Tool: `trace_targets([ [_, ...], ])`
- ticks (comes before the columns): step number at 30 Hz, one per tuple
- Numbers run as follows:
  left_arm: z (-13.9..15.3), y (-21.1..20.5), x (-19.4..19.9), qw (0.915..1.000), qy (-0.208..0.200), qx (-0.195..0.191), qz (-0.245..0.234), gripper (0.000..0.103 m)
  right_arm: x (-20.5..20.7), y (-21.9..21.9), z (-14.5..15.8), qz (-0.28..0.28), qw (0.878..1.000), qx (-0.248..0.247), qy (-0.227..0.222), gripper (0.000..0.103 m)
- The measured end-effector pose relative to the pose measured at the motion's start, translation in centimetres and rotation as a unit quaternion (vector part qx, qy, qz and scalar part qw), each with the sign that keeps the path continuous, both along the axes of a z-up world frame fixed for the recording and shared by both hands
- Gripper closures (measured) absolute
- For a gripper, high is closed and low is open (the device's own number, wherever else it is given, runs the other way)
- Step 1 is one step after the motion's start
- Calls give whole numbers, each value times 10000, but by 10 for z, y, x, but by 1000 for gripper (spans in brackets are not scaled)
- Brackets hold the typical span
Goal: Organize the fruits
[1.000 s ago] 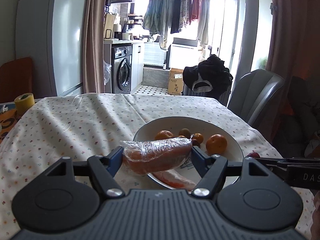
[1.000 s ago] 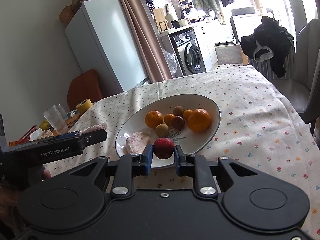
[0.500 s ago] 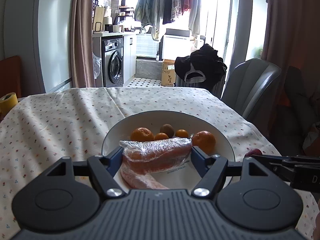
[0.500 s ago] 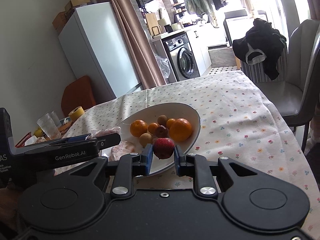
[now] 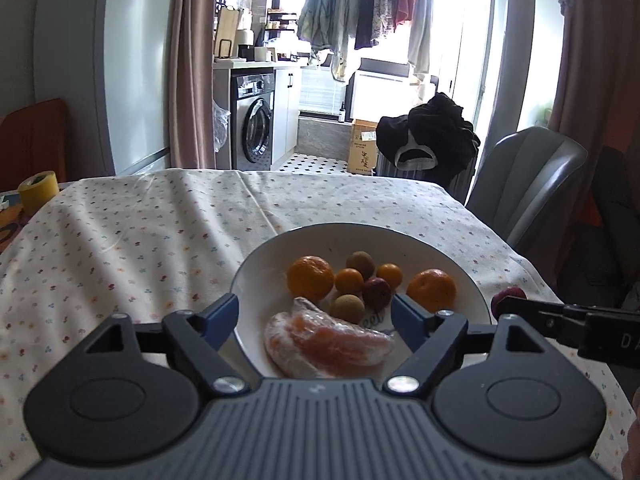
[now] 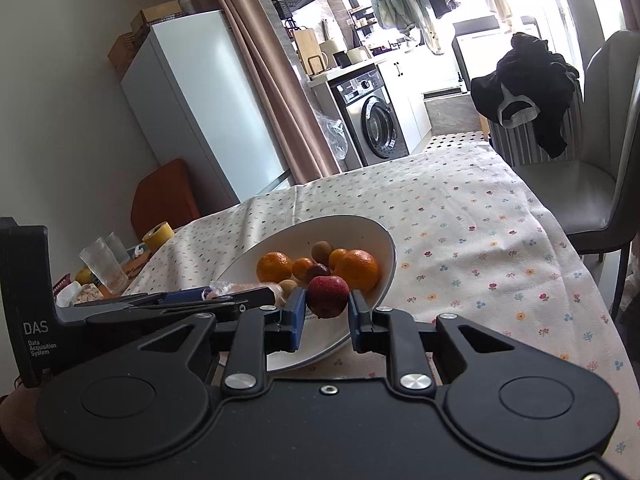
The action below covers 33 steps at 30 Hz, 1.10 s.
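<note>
A white plate (image 5: 272, 264) on the flowered tablecloth holds two oranges (image 5: 310, 277), several small round fruits (image 5: 348, 280) and plastic-wrapped orange fruit pieces (image 5: 328, 340). My left gripper (image 5: 316, 316) is open above the plate's near edge, with the wrapped pieces lying on the plate below it. My right gripper (image 6: 327, 312) is shut on a small red fruit (image 6: 327, 295) and holds it over the plate's near rim (image 6: 360, 228). The red fruit also shows in the left wrist view (image 5: 509, 296), at the plate's right edge.
A yellow tape roll (image 5: 38, 191) and drinking glasses (image 6: 103, 264) stand at the table's left side. A grey chair (image 5: 532, 188) stands at the right, another chair with dark clothes (image 6: 524, 88) behind it. The tablecloth (image 6: 460, 232) spreads around the plate.
My left gripper has opened and let go of the wrapped fruit piece, which now lies on the plate. My right gripper has moved in over the plate with the red fruit.
</note>
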<state>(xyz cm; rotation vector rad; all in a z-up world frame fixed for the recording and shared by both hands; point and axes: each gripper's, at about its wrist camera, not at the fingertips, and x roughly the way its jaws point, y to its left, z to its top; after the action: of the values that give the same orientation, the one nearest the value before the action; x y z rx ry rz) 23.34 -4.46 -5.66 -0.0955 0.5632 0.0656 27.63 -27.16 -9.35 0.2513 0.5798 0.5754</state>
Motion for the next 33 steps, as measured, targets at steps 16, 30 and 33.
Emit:
trace_targets([
  [16,5,40,-21,9989,94,-322,342,9,15,26,8,53,9999,-78,-123,71],
  [30,15,49,-47,9977,81,-617,265,5,-8,34,21,28,9994,-260,-218,43],
  [33,19,48,-54,9978,70,-618,210,4,-14,36,24,61,9993,-283,-240,39],
])
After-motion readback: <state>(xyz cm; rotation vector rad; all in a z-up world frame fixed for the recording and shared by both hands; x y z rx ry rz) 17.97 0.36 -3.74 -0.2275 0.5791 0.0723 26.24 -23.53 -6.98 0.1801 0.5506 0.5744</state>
